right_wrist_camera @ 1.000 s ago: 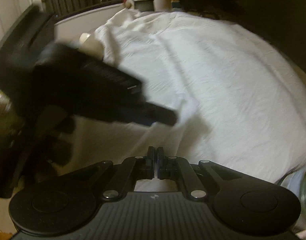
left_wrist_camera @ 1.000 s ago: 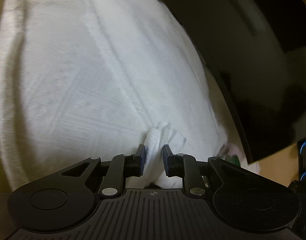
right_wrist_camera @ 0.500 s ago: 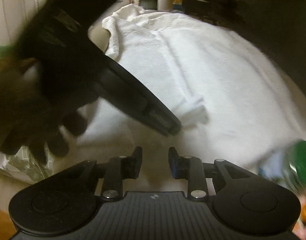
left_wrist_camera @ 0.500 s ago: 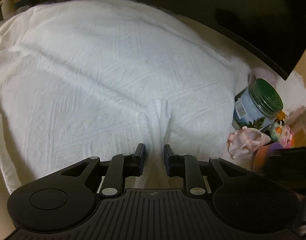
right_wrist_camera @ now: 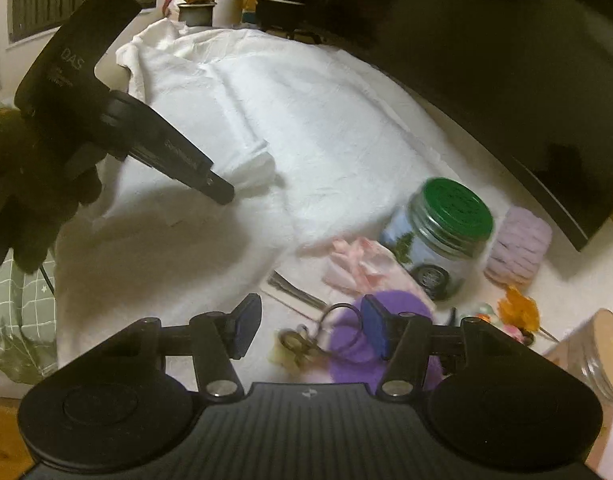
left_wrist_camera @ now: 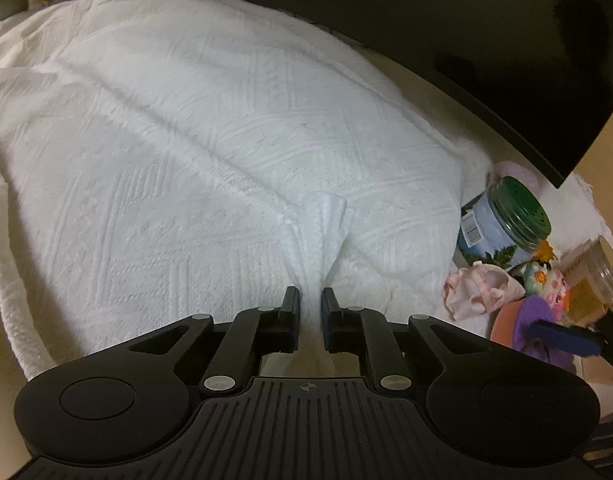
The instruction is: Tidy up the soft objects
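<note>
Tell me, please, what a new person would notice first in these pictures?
A big white towel covers most of the table, and the left tongs pinch a fold of it. To the right stands a green-lidded jar among small clutter, with the open right tongs above a purple cloth.

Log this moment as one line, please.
left gripper: shut on white towel, pinched fold | right gripper: open, holding nothing, over purple cloth | green-lidded jar beside the towel
</note>
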The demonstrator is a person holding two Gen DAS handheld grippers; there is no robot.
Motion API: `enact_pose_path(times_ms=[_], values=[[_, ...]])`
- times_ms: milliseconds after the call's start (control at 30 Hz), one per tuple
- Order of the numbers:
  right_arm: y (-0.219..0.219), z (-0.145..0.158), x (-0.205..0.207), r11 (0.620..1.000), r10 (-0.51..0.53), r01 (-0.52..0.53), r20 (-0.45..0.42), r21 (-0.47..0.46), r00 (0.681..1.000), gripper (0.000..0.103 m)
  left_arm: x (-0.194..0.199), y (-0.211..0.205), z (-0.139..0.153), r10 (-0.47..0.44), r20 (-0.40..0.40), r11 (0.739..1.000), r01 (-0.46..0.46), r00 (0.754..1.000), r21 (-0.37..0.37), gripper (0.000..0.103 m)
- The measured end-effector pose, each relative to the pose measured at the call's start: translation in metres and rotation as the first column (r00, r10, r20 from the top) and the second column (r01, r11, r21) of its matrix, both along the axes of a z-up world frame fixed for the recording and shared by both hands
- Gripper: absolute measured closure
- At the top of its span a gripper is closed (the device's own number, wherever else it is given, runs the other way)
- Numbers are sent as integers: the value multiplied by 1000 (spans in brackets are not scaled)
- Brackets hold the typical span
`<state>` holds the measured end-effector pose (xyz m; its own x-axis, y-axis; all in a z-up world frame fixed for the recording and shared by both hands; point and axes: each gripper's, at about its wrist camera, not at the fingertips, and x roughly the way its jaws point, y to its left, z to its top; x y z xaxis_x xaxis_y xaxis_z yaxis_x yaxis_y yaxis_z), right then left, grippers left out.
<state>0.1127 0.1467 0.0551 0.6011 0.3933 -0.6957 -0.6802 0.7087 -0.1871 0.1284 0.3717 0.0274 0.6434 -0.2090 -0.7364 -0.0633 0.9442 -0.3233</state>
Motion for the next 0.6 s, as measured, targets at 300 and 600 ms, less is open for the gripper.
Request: enact_pose_path(times_ms=[300, 600], values=[[29, 7, 21, 998, -53, 54, 38, -22, 998, 68, -12, 0, -4, -31, 38, 999, 29, 999, 43, 90], [7, -9, 17, 987, -52, 50, -15, -153, 999, 64, -19, 7, -9, -22, 93, 1000, 23, 995, -8, 90]])
